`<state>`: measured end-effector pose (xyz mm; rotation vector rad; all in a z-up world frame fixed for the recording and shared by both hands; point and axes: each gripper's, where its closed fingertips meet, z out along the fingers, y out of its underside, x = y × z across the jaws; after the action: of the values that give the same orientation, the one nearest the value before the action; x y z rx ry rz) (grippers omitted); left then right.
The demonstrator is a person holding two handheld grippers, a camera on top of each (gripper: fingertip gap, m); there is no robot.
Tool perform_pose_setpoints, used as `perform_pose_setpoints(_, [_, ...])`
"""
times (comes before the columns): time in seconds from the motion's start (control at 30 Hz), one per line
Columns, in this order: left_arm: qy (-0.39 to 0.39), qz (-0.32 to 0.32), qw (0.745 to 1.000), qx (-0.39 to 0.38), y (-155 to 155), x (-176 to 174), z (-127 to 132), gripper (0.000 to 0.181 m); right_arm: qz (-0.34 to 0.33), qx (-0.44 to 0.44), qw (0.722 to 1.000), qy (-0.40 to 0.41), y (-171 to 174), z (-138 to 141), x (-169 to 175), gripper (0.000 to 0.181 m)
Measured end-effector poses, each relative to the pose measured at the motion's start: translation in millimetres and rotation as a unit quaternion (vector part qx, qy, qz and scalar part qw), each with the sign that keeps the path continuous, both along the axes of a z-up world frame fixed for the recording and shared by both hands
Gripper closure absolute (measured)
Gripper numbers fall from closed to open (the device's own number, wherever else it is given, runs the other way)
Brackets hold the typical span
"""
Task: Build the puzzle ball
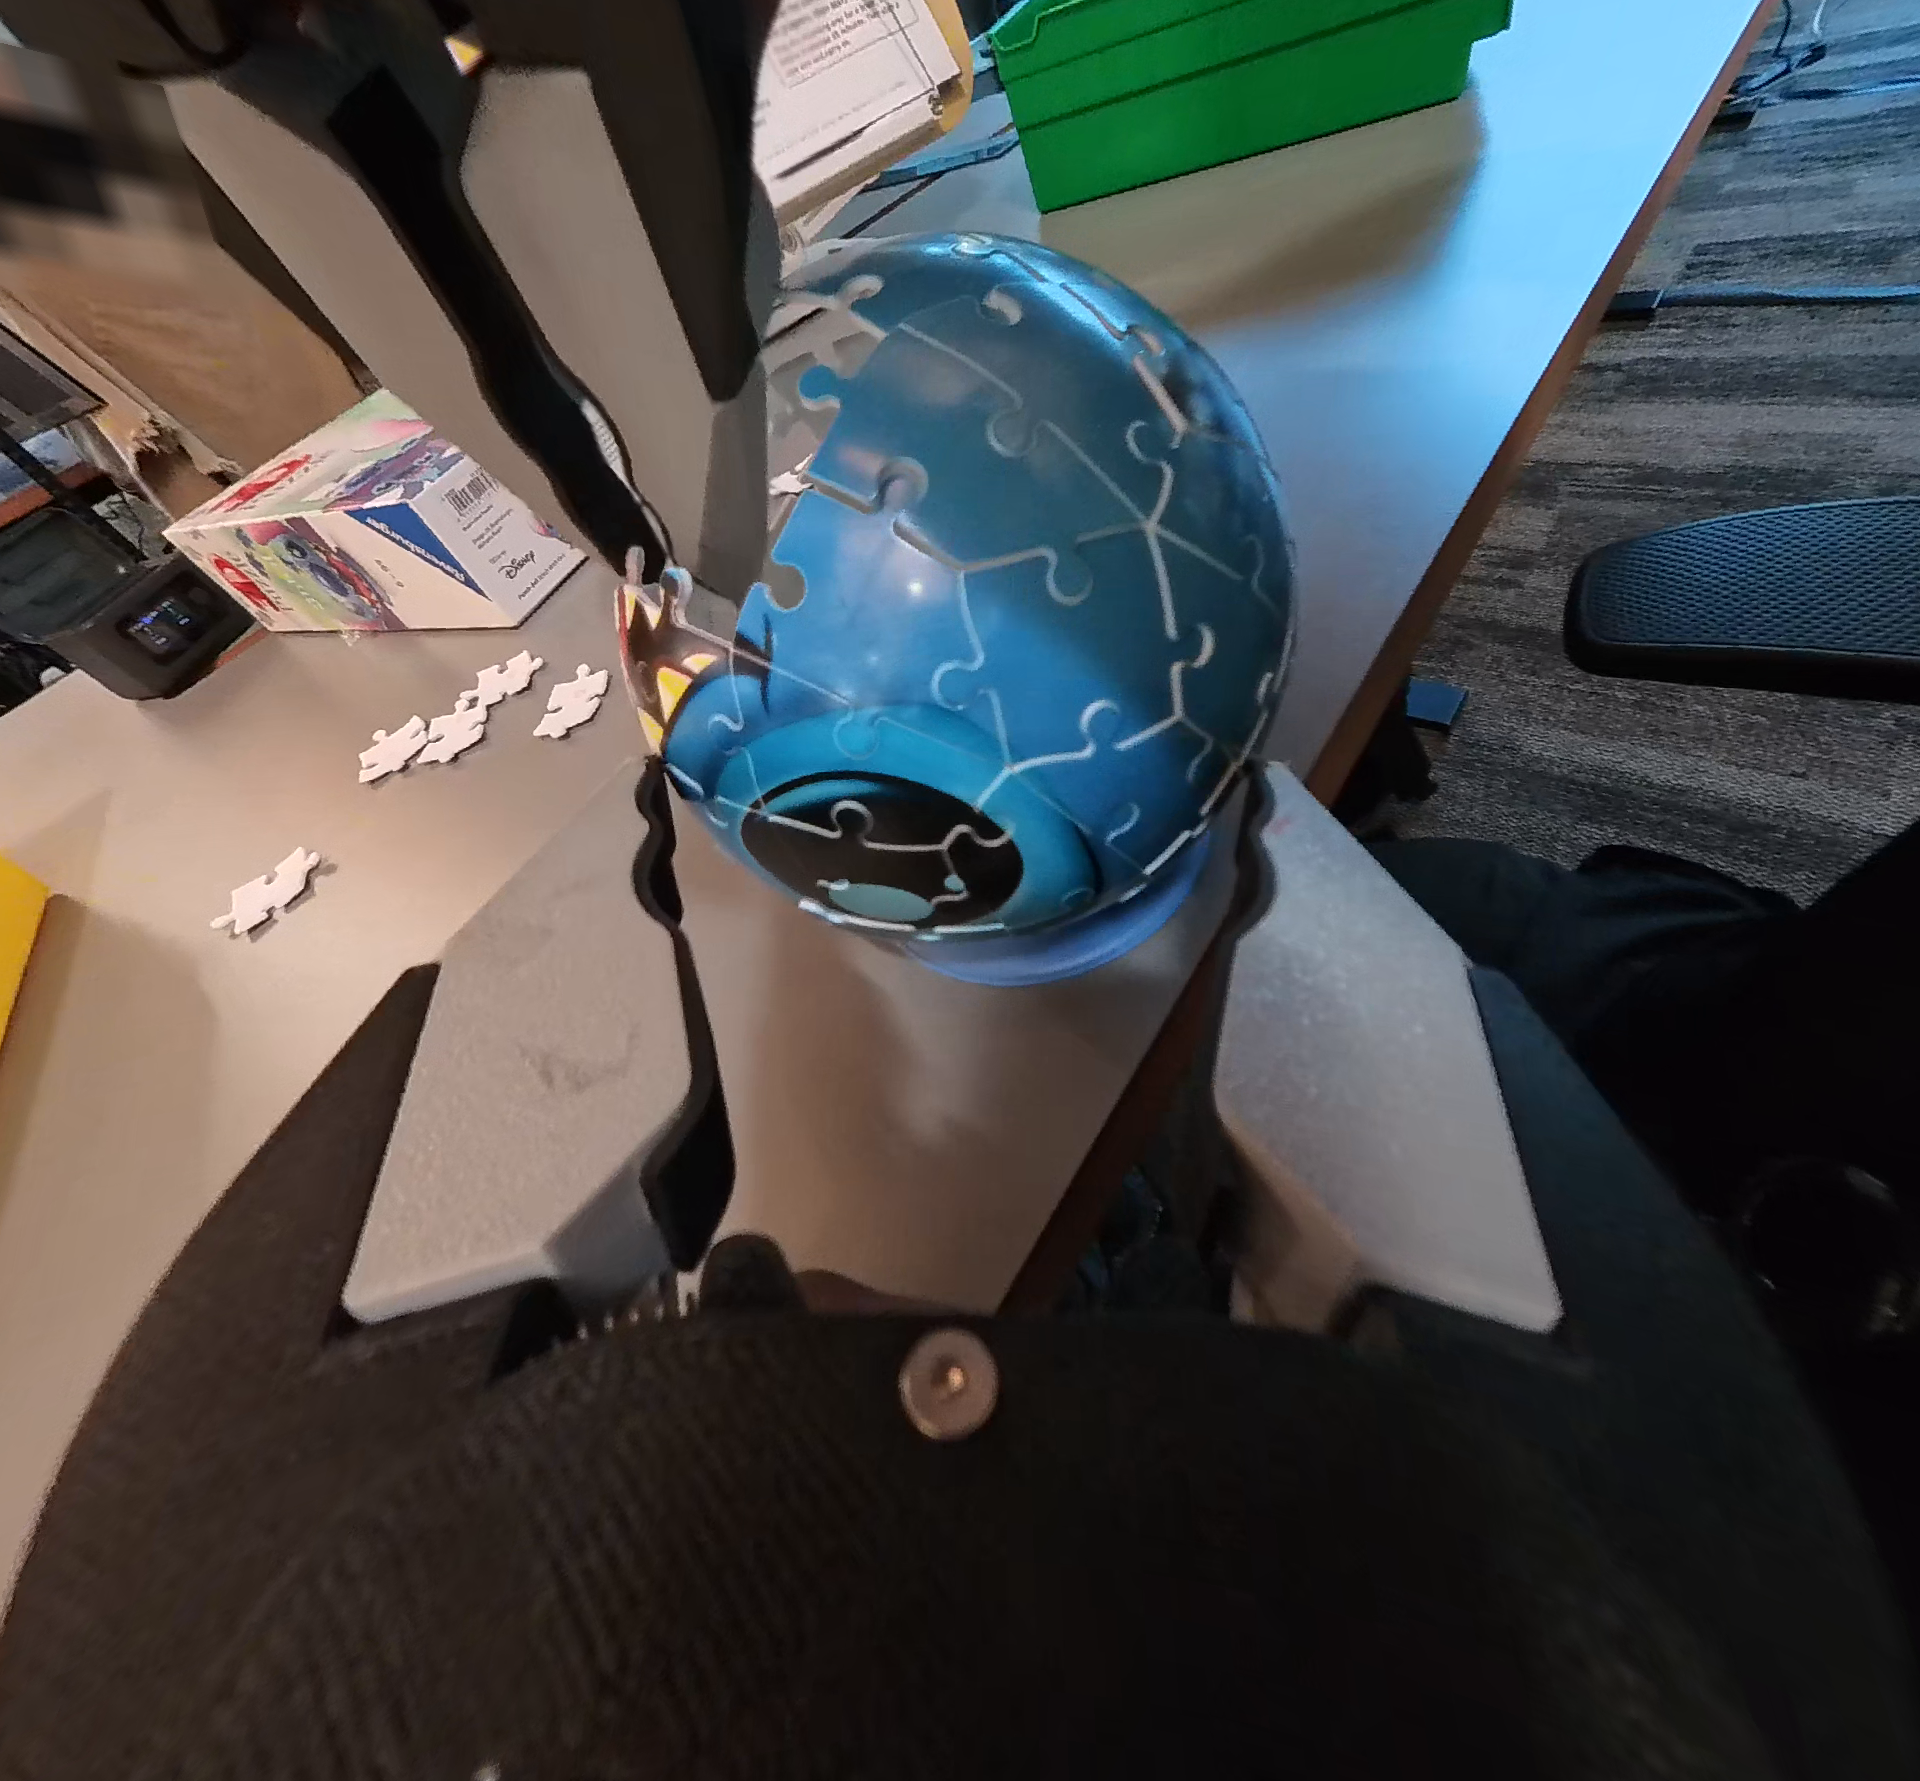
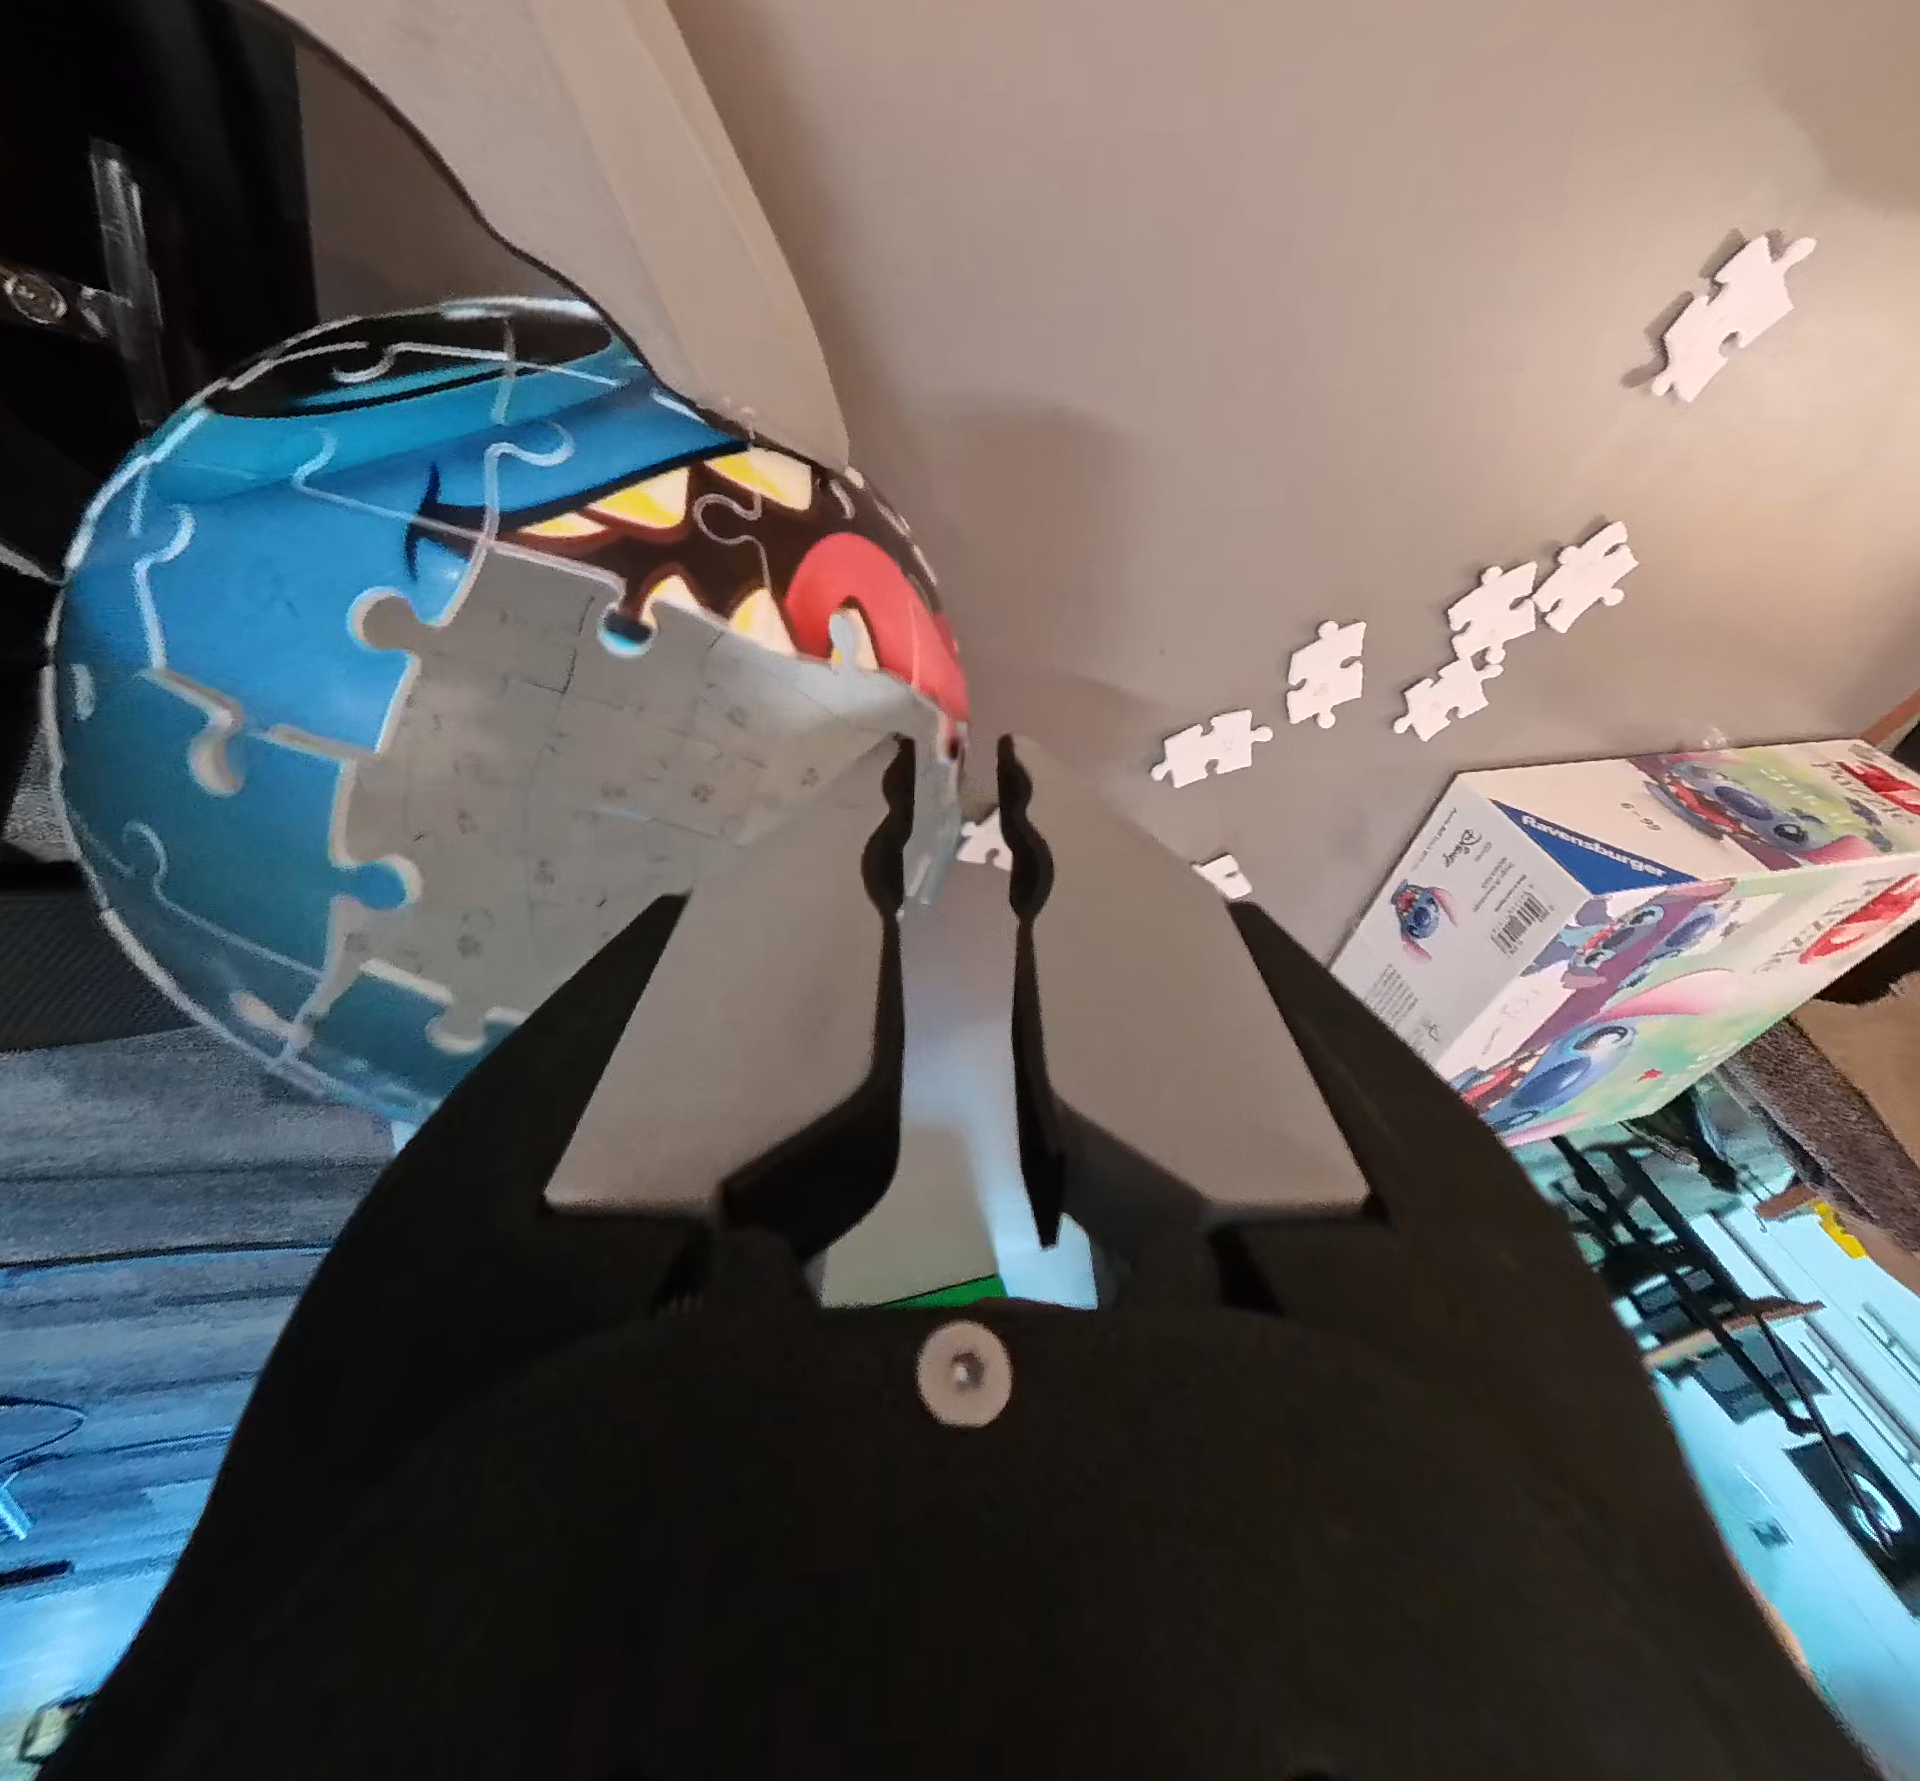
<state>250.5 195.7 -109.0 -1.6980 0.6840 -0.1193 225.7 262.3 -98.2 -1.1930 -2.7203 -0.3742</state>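
The left gripper point(image 1: 951, 786) is spread wide with the blue puzzle ball point(image 1: 997, 609) clamped between its two fingers, holding it above the near edge of the grey table point(image 1: 1299, 297), while the right gripper point(image 2: 958, 744), its jaws only a narrow slot apart, has a pale puzzle piece point(image 2: 930, 812) nipped at the rim of the ball's open gap. Beyond them loose white pieces point(image 1: 473, 718) lie face down on the table (scattered, one apart from the cluster) beside the printed puzzle box point(image 1: 384, 526). Two stacked green bins point(image 1: 1257, 38) sit toward the far edge with a sheet of paper point(image 1: 842, 38) beside them, and an office chair point(image 1: 1756, 588) stands off the table's edge.
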Motion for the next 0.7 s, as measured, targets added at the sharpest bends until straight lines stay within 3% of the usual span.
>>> perform_pose_setpoints(0.3, [-0.001,0.0,1.0,0.001,0,0,0,0.075,-0.006,-0.033,0.999,0.035,-4,41,0,0.165])
perform_pose_setpoints(0.47, [-0.001,0.0,1.0,0.001,0,0,0,0.075,-0.055,-0.072,0.991,0.096,10,74,6,0.166])
perform_pose_setpoints(0.6, [-0.027,-0.014,1.0,-0.008,-3,2,3,0.074,-0.128,-0.129,0.966,0.185,34,96,22,0.167])
perform_pose_setpoints(0.7, [-0.051,-0.024,0.998,-0.015,-7,0,8,0.072,-0.203,-0.177,0.933,0.241,61,95,43,0.166])
